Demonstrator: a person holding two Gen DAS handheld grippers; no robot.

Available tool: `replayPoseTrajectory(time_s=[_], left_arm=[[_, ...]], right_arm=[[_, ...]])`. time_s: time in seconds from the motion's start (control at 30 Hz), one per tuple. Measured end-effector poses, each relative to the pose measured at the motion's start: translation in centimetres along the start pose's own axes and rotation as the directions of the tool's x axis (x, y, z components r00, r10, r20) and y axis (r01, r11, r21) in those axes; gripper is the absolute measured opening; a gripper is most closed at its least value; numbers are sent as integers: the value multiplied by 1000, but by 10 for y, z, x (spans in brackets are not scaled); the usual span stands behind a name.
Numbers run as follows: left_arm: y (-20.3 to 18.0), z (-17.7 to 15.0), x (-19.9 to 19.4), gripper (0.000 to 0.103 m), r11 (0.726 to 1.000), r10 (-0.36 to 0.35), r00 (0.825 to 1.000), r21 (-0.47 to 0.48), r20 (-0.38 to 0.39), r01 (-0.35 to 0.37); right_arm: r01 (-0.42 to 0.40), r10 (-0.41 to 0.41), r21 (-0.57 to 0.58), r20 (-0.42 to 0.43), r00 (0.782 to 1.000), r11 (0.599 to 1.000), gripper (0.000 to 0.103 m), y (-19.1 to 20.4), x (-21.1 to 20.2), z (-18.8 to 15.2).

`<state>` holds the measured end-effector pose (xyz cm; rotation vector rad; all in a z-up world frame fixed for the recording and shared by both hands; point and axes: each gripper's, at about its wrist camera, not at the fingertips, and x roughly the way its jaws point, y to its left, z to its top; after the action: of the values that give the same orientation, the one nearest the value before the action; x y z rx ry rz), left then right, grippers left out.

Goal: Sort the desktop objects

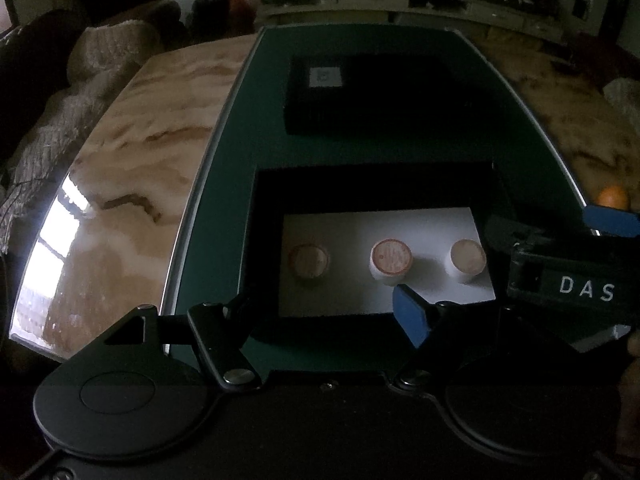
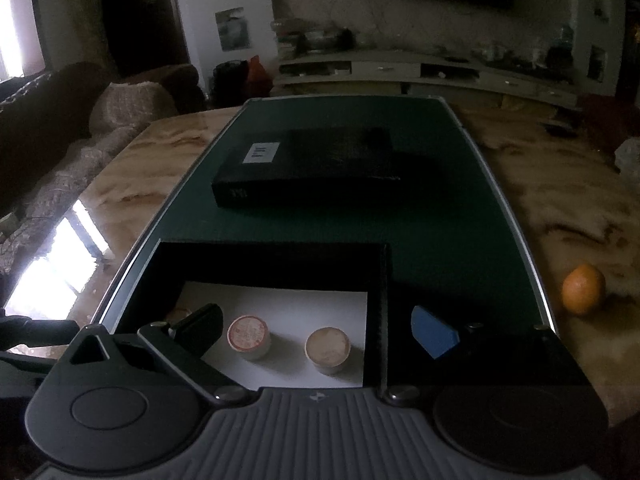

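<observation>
Hiding behind right claw [image 2: 316, 330], leftmost round tub [image 2: 178, 314], room blurred

I am seeing my black plastic left gripper [image 1: 320, 316] with blue pads [image 1: 412, 316], round discs, silver screws, white "DAS" lettering.

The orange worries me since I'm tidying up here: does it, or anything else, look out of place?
Yes. The orange lies alone on the marble table, off the green mat. The three round containers stand upright in the open box, none spilled. The closed black box sits squarely on the mat.
</observation>
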<state>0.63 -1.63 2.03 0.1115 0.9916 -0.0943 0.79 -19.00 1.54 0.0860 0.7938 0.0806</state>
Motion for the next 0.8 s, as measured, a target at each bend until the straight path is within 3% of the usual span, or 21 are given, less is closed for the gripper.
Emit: replayPoseTrajectory(time_s=[0.47,0.57,0.8], left_arm=[[5,28,8,76,1000,-23,1000,12,9,23],[9,34,12,81,999,-48,999,8,3,48],[9,49,19,90,999,-26,1000,36,14,26]], right_arm=[[-75,75,49,-2,997,996,103,-29,9,32],[-103,103,78,5,995,992,103,-38,12,38],[-96,99,120,-26,995,988,103,-55,32,50]])
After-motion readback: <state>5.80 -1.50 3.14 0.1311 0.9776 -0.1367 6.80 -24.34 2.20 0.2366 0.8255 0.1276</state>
